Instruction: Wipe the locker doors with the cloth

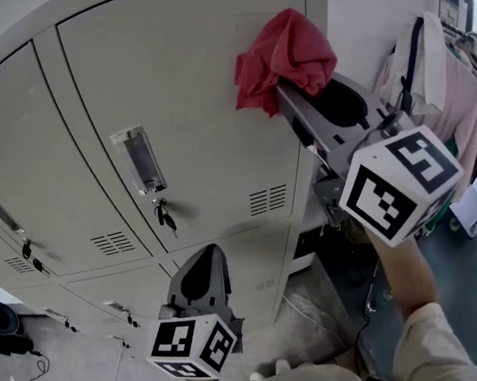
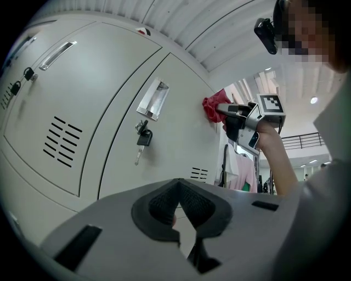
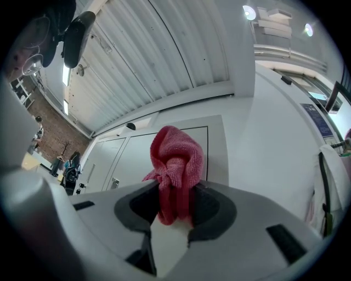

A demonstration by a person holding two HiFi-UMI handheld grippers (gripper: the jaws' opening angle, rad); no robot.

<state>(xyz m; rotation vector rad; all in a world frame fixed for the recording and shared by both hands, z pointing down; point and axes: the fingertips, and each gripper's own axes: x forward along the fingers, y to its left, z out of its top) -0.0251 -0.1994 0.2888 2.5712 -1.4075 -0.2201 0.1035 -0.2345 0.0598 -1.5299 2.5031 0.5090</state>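
The red cloth [image 1: 283,55] is bunched up and pressed against the upper right part of a beige locker door [image 1: 180,80]. My right gripper [image 1: 297,90] is shut on it from the right; in the right gripper view the cloth [image 3: 175,162] sticks up out of the jaws of the right gripper [image 3: 175,204], with the door behind. My left gripper [image 1: 205,252] hangs lower, in front of the bottom row of lockers, shut with nothing in it. In the left gripper view the left gripper [image 2: 176,184] has its pads meeting, and the cloth [image 2: 213,107] shows far off on the door.
The door has a recessed handle [image 1: 137,159], a key with a fob [image 1: 165,214] in its lock and vent slots [image 1: 267,199]. Another locker door [image 1: 18,171] adjoins at the left. Clothes [image 1: 444,97] hang at the right. Cables [image 1: 35,369] lie on the floor.
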